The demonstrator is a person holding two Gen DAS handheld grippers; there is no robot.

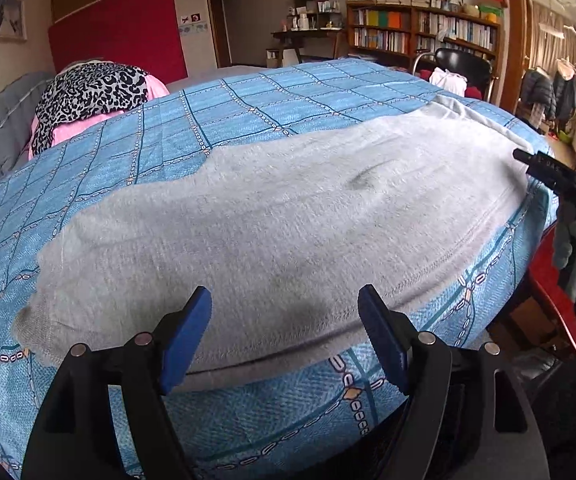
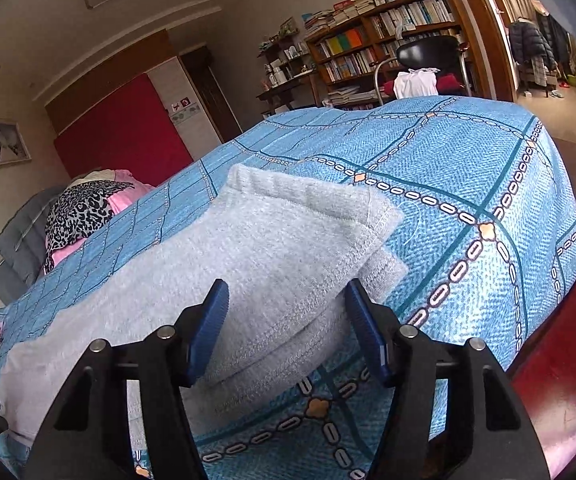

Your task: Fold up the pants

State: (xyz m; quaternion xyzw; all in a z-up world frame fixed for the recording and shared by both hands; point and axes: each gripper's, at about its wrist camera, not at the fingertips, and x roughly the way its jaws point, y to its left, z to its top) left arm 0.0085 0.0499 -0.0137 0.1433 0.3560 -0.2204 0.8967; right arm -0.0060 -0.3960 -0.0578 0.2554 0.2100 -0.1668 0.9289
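The grey fleece pants (image 1: 271, 220) lie flat and lengthwise on the blue patterned bedspread (image 1: 223, 116), folded leg on leg. My left gripper (image 1: 283, 300) is open, its blue pads just above the near hemmed edge of the pants. My right gripper (image 2: 285, 296) is open over the near edge of the pants (image 2: 215, 264), close to their cuff end (image 2: 308, 196). Nothing is held. The right gripper also shows in the left wrist view (image 1: 548, 168) at the far right end of the pants.
A leopard-print and pink bundle (image 1: 95, 96) lies at the head of the bed. A black chair (image 1: 464, 64) with white cloth and a bookshelf (image 1: 420, 28) stand beyond the bed. The bed's corner (image 2: 544, 184) drops to a red floor (image 2: 560, 380).
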